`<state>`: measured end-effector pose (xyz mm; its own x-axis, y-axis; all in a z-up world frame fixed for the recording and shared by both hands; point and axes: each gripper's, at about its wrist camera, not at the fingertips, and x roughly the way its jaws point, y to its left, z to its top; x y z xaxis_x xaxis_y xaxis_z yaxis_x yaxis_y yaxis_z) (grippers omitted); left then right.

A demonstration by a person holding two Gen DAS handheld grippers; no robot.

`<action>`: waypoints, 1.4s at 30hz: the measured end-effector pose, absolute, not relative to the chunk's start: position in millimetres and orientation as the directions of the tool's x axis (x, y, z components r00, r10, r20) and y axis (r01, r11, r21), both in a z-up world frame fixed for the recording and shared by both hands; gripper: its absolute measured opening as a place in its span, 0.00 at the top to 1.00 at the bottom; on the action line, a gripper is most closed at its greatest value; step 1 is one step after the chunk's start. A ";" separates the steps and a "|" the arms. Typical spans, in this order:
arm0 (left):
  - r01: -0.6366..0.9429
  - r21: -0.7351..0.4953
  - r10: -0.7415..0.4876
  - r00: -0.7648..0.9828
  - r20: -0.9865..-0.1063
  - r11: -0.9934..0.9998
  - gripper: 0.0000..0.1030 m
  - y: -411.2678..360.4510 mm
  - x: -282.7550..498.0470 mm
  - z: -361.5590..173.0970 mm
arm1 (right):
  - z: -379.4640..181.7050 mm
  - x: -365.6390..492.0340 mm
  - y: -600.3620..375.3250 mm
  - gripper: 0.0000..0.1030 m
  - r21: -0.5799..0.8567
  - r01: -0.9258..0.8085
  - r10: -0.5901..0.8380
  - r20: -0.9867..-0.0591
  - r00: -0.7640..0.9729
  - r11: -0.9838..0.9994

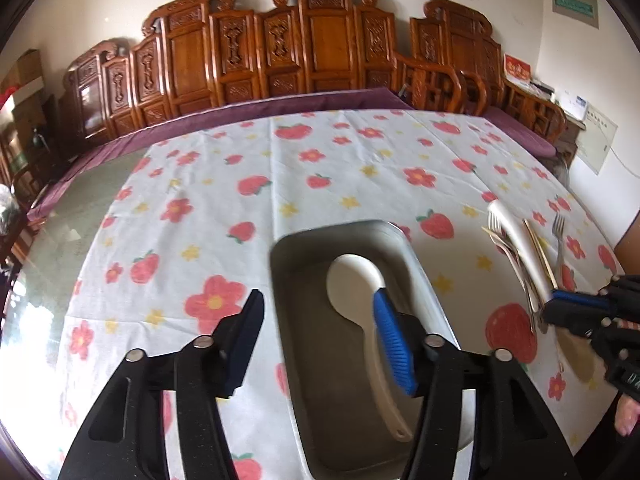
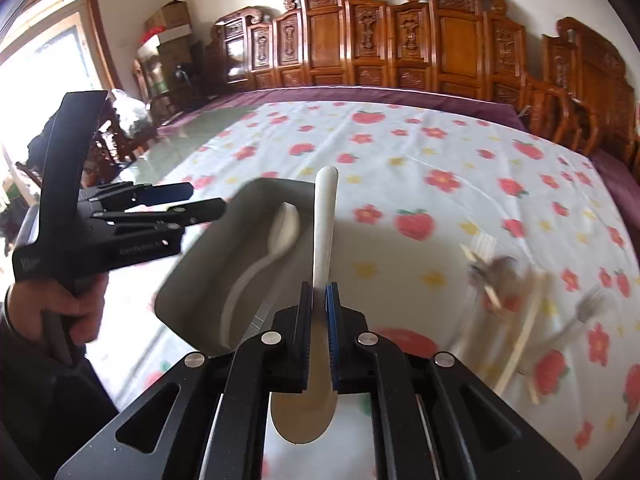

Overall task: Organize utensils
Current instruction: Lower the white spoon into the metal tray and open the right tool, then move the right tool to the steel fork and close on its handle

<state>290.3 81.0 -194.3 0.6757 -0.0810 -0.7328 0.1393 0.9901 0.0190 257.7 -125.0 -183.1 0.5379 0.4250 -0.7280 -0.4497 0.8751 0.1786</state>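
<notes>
Utensils are split between a metal tray [image 1: 420,280] and a loose pile on the tabletop [image 1: 280,184], which is covered with a white cloth printed with red flowers and strawberries.

In the left wrist view, a white spoon [image 1: 352,280] lies inside the tray, bowl toward the far end and handle running back toward the camera. The left gripper [image 1: 320,340] stands with its fingers spread wide and nothing clamped between them. Its blue-padded finger [image 1: 394,344] hangs over the spoon's handle; whether it touches the handle I cannot tell. The other finger is off the tray's left side, above the cloth.

In the right wrist view, the right gripper [image 2: 319,308] has its fingers drawn narrow and pinched on a second white spoon [image 2: 325,216]. That spoon's handle sticks out forward past the fingertips, over the near right edge of the tray [image 2: 192,280], while its bowl shows below the fingers, close to the camera. The first spoon [image 2: 276,240] shows lying in the tray just left of the held handle.

To the right of the tray, well apart from both pairs of fingers in the right view, lie the remaining pieces: forks [image 2: 584,312] and wooden chopsticks [image 2: 520,344], blurred. A person's hand [image 2: 68,308] grips the left gripper's handle [image 2: 56,240].
</notes>
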 end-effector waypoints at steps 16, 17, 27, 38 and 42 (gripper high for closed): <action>-0.005 -0.061 -0.040 0.694 -0.719 0.998 0.34 151.8 294.1 -180.0 | -222.3 294.0 -26.2 0.90 0.296 -0.449 0.487 -0.775 0.402 0.843; -0.010 -0.061 -0.037 0.695 -0.718 0.998 0.34 153.1 293.5 -179.1 | -224.3 292.5 -22.9 0.88 0.289 -0.456 0.484 -0.779 0.400 0.842; 0.029 -0.069 -0.069 0.708 -0.702 0.997 0.34 131.8 288.6 -172.3 | -215.5 281.6 -41.7 0.88 0.252 -0.472 0.475 -0.758 0.447 0.845; 0.162 -0.057 -0.159 0.733 -0.661 0.985 0.34 56.7 277.1 -166.0 | -168.4 257.0 -167.1 0.83 0.147 -0.317 0.322 -0.716 0.619 0.937; 0.209 -0.071 -0.203 0.724 -0.659 0.975 0.34 32.6 271.3 -168.0 | -168.5 255.3 -205.3 0.78 0.109 -0.261 0.256 -0.727 0.637 0.959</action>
